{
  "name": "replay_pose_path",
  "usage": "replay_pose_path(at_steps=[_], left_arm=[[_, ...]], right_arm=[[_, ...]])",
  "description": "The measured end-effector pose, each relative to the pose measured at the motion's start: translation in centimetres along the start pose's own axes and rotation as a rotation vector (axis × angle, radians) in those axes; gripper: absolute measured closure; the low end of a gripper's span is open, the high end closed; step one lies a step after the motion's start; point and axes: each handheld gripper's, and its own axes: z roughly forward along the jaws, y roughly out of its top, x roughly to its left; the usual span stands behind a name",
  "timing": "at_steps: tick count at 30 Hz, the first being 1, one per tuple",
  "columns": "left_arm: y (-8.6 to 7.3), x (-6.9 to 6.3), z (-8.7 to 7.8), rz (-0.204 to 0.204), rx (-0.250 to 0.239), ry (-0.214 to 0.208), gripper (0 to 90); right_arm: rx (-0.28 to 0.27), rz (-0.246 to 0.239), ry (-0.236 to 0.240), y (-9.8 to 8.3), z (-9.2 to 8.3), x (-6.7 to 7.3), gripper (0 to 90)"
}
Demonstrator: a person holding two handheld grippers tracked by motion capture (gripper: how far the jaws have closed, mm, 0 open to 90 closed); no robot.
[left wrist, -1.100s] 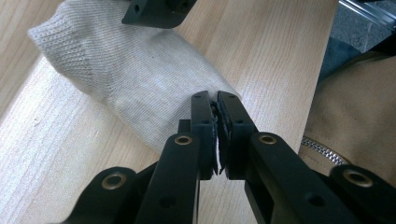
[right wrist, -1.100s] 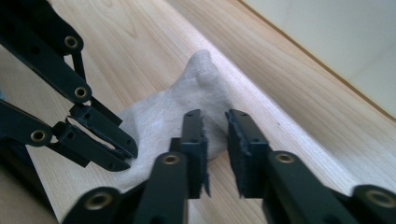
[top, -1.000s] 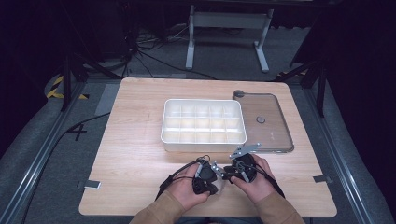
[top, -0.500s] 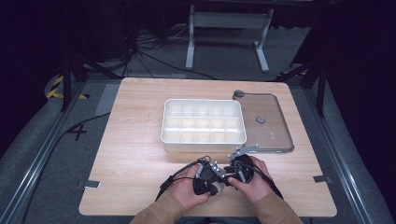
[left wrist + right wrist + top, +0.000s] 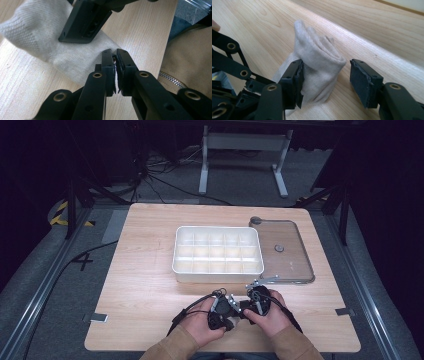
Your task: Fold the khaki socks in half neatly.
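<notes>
Pinching a fold of the pale sock (image 5: 57,45) tight, the left tongs (image 5: 114,53) stay clamped on the fabric at the near edge of the bench (image 5: 150,285), while the right tongs (image 5: 325,75) have just been opening and now stand wide, the rolled end of the sock between them with only one pad brushing it. To do this well, I'd say keep the left pinch steady as an anchor, re-seat the right pads squarely across the roll before closing, then carry it toward the white divided tray (image 5: 218,270).
</notes>
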Motion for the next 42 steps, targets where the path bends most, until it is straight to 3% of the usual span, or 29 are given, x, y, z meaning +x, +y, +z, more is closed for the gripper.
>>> replay_pose_path(at_steps=[13,17,21,25,33,42], left_arm=[[0.0,0.0,0.1,0.004,-0.006,0.001,85.5],[0.0,0.0,0.0,0.004,-0.001,0.001,85.6],[-0.1,0.0,0.0,0.006,-0.003,0.002,85.5],[-0.1,-0.1,-0.1,0.007,0.003,-0.001,84.8],[-0.1,-0.2,-0.6,0.008,-0.012,-0.001,83.2],[-0.7,0.2,-2.9,-0.027,-0.05,0.008,79.4]], right_arm=[[-0.015,0.028,0.059,-0.1,0.5,-0.1,54.5],[-0.016,0.067,0.112,-0.2,0.7,-0.4,60.8],[-0.017,0.078,0.136,-0.2,0.9,-0.5,65.2],[-0.018,0.064,0.133,-0.1,0.7,-0.4,72.6],[-0.024,0.026,0.11,0.1,0.4,0.1,76.5],[-0.041,0.0,0.114,0.5,-0.5,0.6,76.9]])
